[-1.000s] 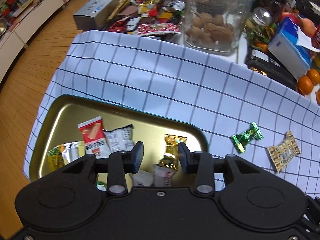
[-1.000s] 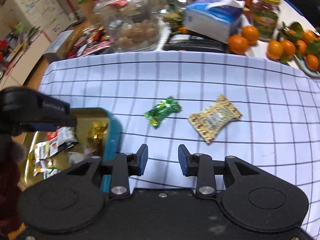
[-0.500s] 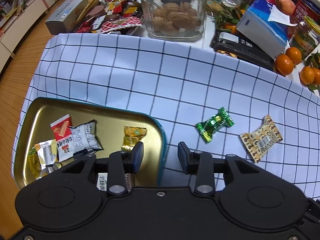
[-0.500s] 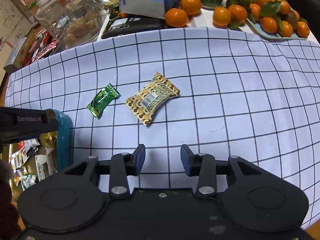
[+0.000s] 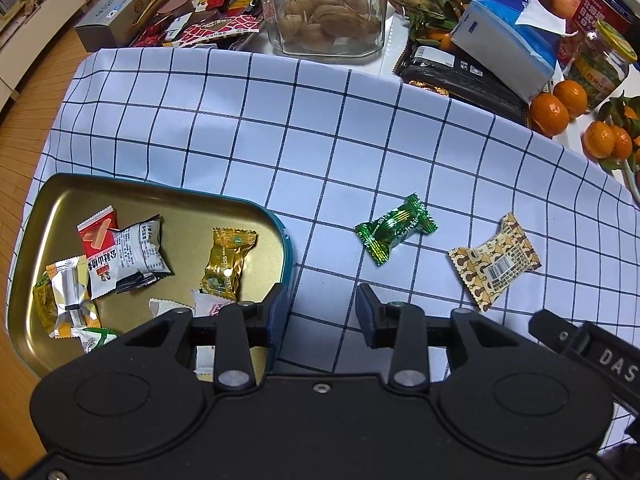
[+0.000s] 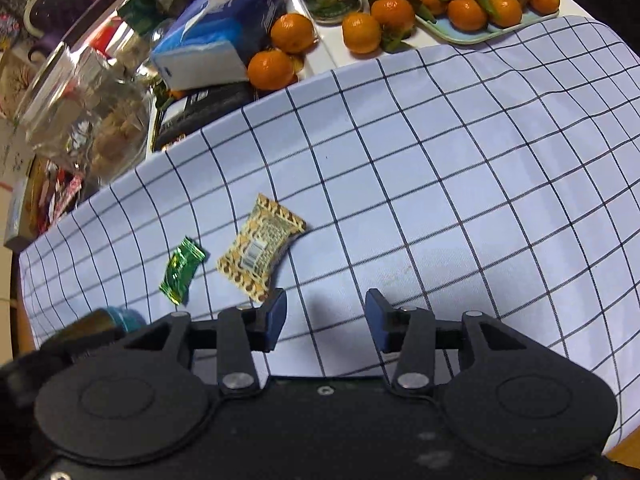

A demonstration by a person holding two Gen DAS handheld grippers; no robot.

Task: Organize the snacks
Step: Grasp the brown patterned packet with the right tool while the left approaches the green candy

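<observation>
A gold tray with a teal rim (image 5: 286, 248) sits at the left on the checked cloth and holds several wrapped snacks, among them a gold candy (image 5: 226, 258) and a red packet (image 5: 98, 240). A green candy (image 5: 394, 228) and a tan patterned snack packet (image 5: 494, 262) lie on the cloth to the tray's right. My left gripper (image 5: 320, 312) is open and empty over the tray's right rim. My right gripper (image 6: 326, 318) is open and empty, just near of the tan packet (image 6: 260, 250) and right of the green candy (image 6: 182, 270).
Along the cloth's far edge stand a glass jar of walnuts (image 5: 326, 8), a blue tissue box (image 5: 508, 36), a dark flat packet (image 5: 460, 76), loose oranges (image 6: 362, 32), a plate of oranges (image 6: 484, 30) and a pile of snack wrappers (image 5: 200, 12). The cloth's left edge drops to the wooden floor.
My left gripper has moved right, from over the tray's middle to its right rim. My right gripper has swung right and closer to the tan packet. Both stay open.
</observation>
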